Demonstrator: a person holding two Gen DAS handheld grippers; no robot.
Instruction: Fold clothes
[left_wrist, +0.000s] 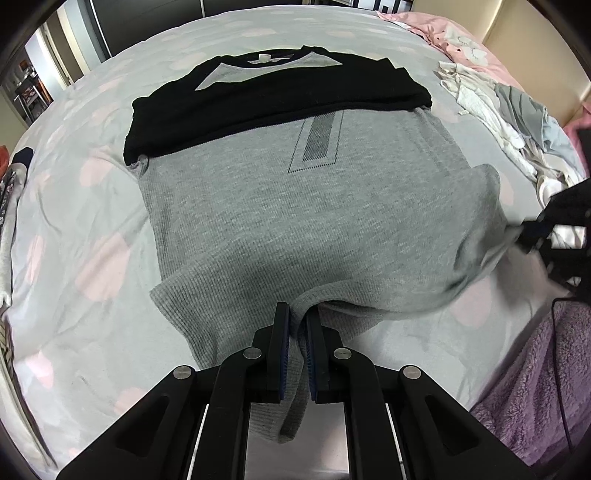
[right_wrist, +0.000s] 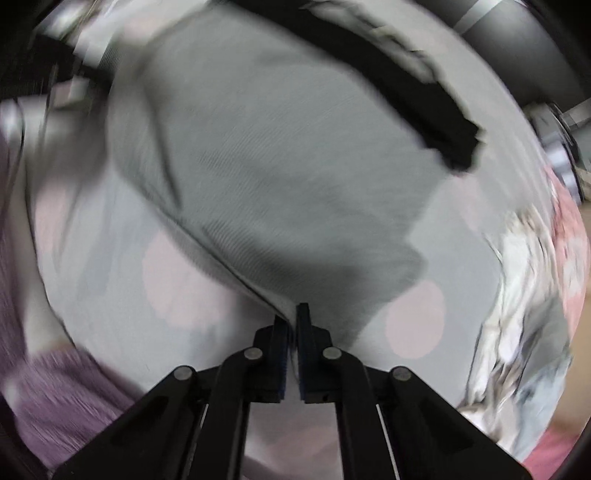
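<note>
A grey knit shirt (left_wrist: 295, 221) with black sleeves folded across its top lies spread on the bed. My left gripper (left_wrist: 298, 314) is shut on the shirt's near hem, and a fold of grey cloth hangs down between the fingers. My right gripper (left_wrist: 532, 236) shows as a dark shape at the shirt's right corner. In the blurred right wrist view, that gripper (right_wrist: 293, 314) is shut on the grey shirt's (right_wrist: 277, 184) corner edge, which runs in between the pads. The black sleeve band (right_wrist: 424, 107) crosses the far end of the shirt.
The bed sheet (left_wrist: 92, 240) is pale grey with pink spots. A heap of white and grey laundry (left_wrist: 517, 122) lies at the right beside a pink quilt (left_wrist: 461, 40). A purple fleece blanket (left_wrist: 535, 387) covers the near right corner. Another garment (left_wrist: 11, 206) sits at the left edge.
</note>
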